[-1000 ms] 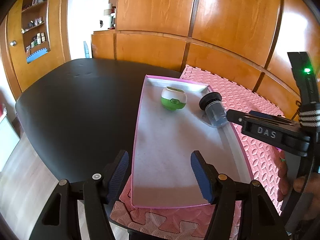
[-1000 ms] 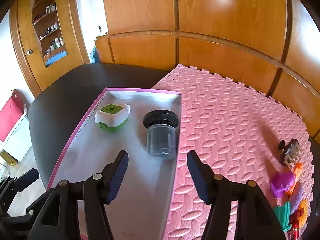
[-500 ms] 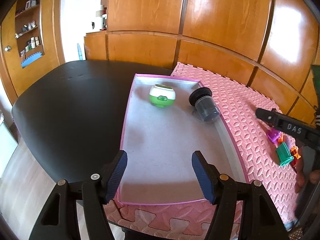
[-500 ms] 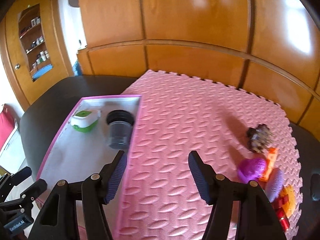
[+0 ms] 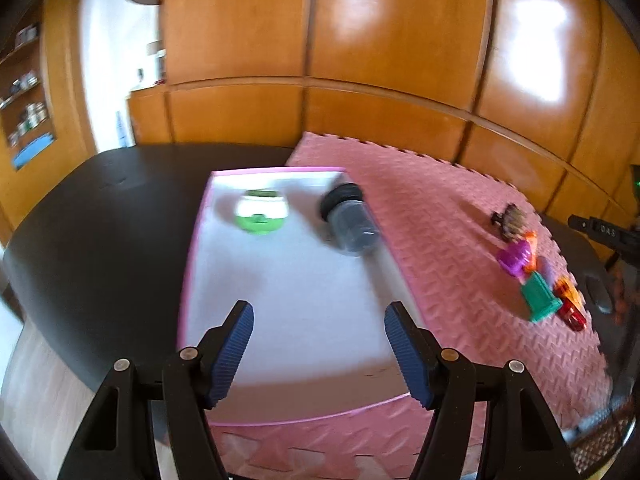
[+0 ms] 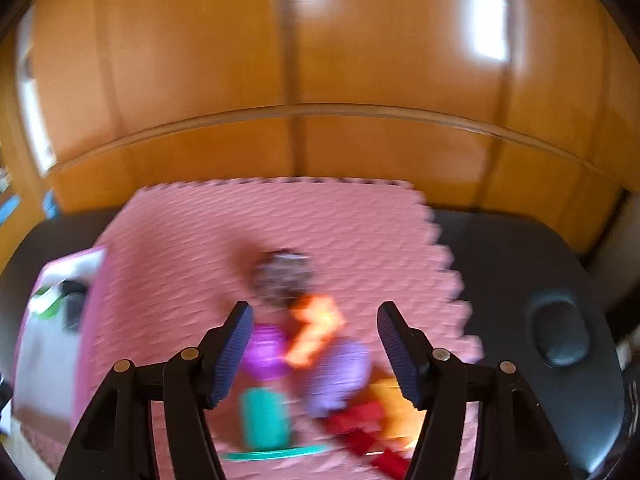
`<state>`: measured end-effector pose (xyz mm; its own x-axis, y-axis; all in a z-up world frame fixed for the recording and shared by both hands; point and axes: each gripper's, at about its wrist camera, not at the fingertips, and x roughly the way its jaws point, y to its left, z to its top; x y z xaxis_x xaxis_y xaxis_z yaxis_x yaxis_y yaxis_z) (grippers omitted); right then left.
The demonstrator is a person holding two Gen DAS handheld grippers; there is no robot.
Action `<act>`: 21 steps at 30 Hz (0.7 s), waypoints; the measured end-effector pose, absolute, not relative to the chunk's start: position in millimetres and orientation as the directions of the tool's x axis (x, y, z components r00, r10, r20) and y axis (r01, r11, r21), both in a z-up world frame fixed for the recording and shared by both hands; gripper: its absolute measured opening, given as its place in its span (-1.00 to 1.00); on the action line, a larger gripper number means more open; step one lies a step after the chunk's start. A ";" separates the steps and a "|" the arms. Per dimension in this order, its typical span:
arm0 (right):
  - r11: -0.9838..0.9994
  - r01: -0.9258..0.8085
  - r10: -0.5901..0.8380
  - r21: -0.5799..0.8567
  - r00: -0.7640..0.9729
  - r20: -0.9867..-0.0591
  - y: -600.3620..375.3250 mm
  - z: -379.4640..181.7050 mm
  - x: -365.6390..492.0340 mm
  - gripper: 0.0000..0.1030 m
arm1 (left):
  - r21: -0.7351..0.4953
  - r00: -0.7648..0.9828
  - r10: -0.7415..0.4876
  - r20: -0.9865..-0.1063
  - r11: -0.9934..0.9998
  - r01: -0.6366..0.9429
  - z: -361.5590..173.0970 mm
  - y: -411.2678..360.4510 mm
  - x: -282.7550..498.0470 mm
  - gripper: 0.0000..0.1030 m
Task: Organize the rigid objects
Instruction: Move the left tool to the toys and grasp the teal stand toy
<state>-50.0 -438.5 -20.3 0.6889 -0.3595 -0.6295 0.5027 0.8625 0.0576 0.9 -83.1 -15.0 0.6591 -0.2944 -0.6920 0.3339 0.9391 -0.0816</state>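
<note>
Above a shallow pink-rimmed tray with a pale grey floor [image 5: 200, 280], the left gripper [image 5: 319, 344] hangs with its blue ribbed pads parted about halfway, nothing between them and nothing touched; its jaws have just been opening. Inside the tray, at the far end, sit a rounded white-and-green plastic case [image 5: 262, 214] and, just beside the right wall, a clear cylindrical jar with a black lid [image 5: 350, 226] lying on its side. The tray rests on a pink foam puzzle mat [image 5: 440, 220] spread over a black table [image 5: 100, 220]. The right gripper [image 6: 316, 346], likewise half open, empty and with jaws just opening, is poised above a blurred heap of small toys on the mat: a magenta piece [image 6: 266, 350], an orange piece [image 6: 316, 328], a lilac oval [image 6: 338, 376], a teal block [image 6: 264, 416], red bricks [image 6: 360, 420] and, further back, a dark spiky object [image 6: 282, 276]. Its pads touch none of them.
</note>
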 end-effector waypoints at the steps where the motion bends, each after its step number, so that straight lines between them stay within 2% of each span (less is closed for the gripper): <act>1: 0.850 0.523 -0.373 0.056 0.676 -0.635 -450.6 -23.4 -54.8 0.30 | -0.080 0.650 -0.307 -0.695 0.932 0.354 -15.0 -89.9 0.4 0.38; 5: 0.815 0.577 -0.404 0.058 0.638 -0.655 -483.3 -44.6 -67.1 0.31 | -0.078 0.607 -0.360 -0.709 0.895 0.440 -13.6 -123.0 -2.8 0.42; 9: 0.764 0.624 -0.367 0.163 0.629 -0.686 -509.5 -66.5 -77.1 0.31 | -0.095 0.545 -0.433 -0.718 0.836 0.540 -10.3 -164.1 -6.0 0.42; 15: 0.752 0.615 -0.338 0.235 0.667 -0.664 -515.0 -63.1 -84.2 0.31 | -0.217 0.383 -0.532 -0.755 0.754 0.620 -18.9 -227.2 4.5 0.42; 21: 0.761 0.597 -0.314 0.253 0.681 -0.662 -515.2 -62.5 -81.8 0.31 | -0.288 0.262 -0.565 -0.782 0.702 0.652 -31.4 -291.3 14.6 0.38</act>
<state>-81.8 -515.2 -62.5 0.6806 -0.3142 -0.6619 0.5975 0.7608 0.2533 14.6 -291.3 -31.4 0.2622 -0.5648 -0.7825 0.6518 0.7016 -0.2880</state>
